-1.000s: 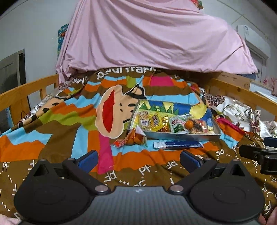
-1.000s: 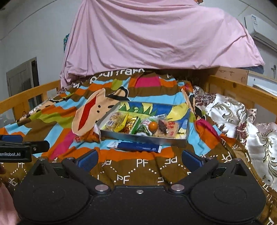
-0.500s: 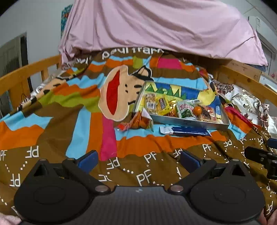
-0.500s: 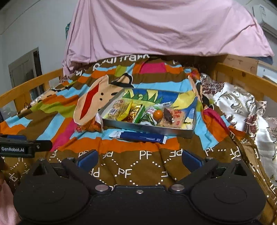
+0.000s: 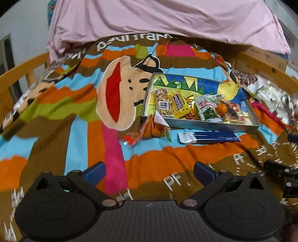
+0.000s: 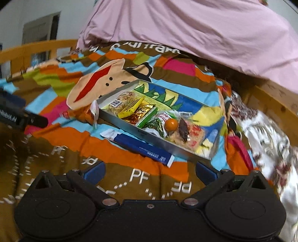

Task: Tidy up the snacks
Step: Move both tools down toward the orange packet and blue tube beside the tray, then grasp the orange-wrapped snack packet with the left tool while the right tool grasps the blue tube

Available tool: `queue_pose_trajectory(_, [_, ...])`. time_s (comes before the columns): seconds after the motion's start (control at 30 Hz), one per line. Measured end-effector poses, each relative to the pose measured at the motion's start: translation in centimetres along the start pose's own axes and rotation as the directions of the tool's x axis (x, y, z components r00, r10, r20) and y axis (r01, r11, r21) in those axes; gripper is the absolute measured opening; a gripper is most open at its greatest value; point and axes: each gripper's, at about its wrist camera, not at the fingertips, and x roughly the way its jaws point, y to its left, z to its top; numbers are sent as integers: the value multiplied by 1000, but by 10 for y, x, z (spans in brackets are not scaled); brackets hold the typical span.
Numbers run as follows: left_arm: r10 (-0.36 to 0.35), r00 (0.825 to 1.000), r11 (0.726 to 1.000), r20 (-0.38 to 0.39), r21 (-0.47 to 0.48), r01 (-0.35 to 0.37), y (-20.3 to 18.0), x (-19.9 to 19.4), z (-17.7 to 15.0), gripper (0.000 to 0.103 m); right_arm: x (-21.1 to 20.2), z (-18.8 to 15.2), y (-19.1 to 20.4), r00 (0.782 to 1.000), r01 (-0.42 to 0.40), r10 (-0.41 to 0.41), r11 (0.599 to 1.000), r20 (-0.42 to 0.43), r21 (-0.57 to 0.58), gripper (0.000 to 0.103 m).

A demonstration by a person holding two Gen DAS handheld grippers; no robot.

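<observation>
Above striped blanket (image 5: 55, 119), both grippers (image 5: 149, 172) (image 6: 150, 171) gape wide, empty.

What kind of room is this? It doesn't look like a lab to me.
Most likely a bedroom: the snack tin sits on a bed covered by a bright cartoon blanket, with a wooden bed rail alongside and a pink sheet draped behind.

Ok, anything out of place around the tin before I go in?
Yes: two snacks lie outside the tin on the blanket. An orange packet leans crumpled against its left corner, and a blue bar lies along its front wall. Both grippers are open and empty.
</observation>
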Motion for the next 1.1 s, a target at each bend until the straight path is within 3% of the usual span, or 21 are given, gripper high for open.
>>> queue_pose_trajectory(0.13, [11,1000,999,-17,38,-11,2,28,9,103,33,0,6,1000,19,-19,996,0,-87,102])
queue_pose_trajectory(0.37, [-23,999,999,30,43,21,15,64,25,103,72,0,25,998,56,-51,971,25,-230,102])
queue_pose_trajectory(0.53, [34,998,988,59,149,-42,17,91,29,103,87,2,36,996,85,-76,954,44,-288,101])
queue_pose_trajectory(0.8, [-17,998,945,64,327,-5,8,123,26,102,106,4,40,996,84,-77,945,34,-315,91])
queue_pose_trajectory(0.93, [-32,995,902,90,432,-10,-4,129,23,102,115,1,44,996,92,-86,933,31,-348,82])
queue_pose_trajectory(1.0, [-41,995,885,92,465,-6,-8,132,23,95,118,1,47,995,100,-94,925,34,-367,79])
queue_pose_trajectory(1.1, [-69,995,889,76,456,27,-4,136,25,87,122,0,51,994,110,-101,908,44,-403,71])
